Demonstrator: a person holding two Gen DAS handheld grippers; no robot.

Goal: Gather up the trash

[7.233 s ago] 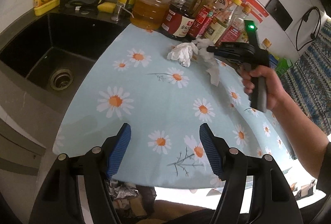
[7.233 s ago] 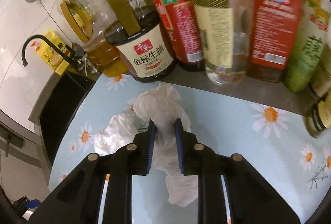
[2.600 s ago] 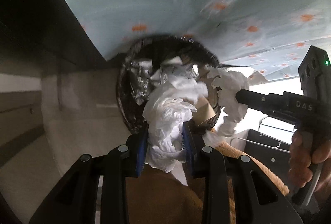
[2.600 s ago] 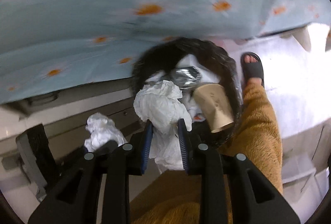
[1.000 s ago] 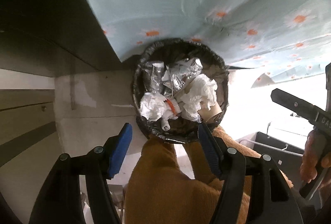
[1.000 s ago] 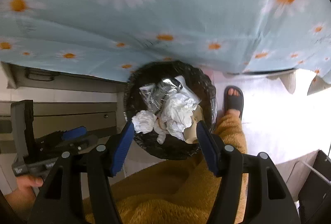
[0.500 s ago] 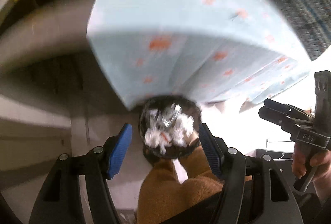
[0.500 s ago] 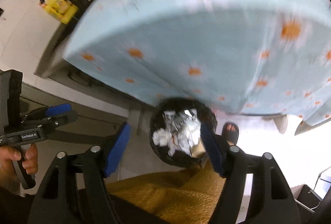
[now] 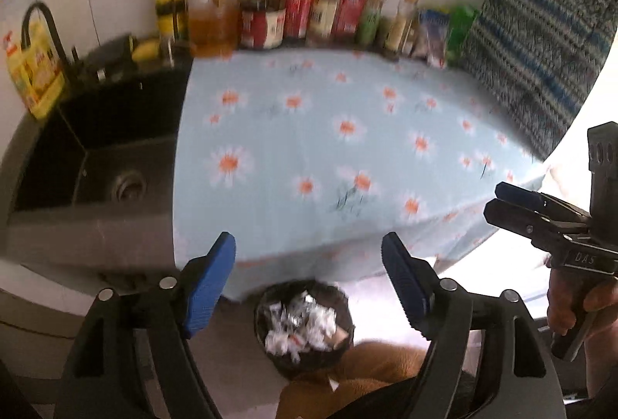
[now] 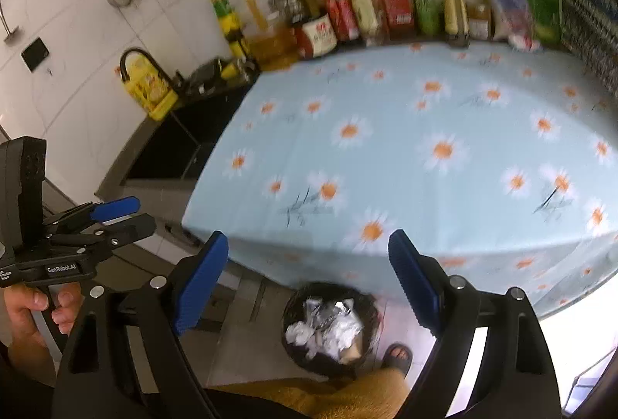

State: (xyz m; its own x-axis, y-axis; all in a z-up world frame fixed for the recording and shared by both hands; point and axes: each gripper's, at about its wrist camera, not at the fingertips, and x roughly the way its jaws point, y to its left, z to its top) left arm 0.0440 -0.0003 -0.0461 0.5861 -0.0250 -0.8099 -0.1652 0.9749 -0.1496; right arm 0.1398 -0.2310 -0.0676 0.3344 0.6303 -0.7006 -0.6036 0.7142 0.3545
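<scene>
My left gripper [image 9: 307, 239] hangs over the table's front edge, its jaws opening with nothing between them. My right gripper [image 10: 308, 235] is beside it, also opening and empty. Each shows in the other's view: the right gripper [image 9: 498, 198] at the right edge, the left gripper [image 10: 141, 214] at the left edge, both held by hands. Far below on the floor stands a black-lined trash bin [image 9: 262, 307] [image 10: 287, 307] holding crumpled white tissues [image 9: 276, 339] [image 10: 297, 334], foil and a paper cup. No trash shows on the daisy tablecloth [image 9: 328, 148] [image 10: 425, 148].
A row of sauce and oil bottles [image 9: 289, 13] [image 10: 347, 13] lines the wall behind the table. A black sink [image 9: 96, 148] with a tap and a yellow detergent bottle [image 9: 34, 71] lies left. A person's orange-brown trousers [image 10: 328, 396] and sandalled foot [image 10: 398, 355] are beside the bin.
Both grippers dropped their tissues into the bin, then rose from just above it to above table height and tilted up. The jaws have spread wider. The bin now looks small and far below.
</scene>
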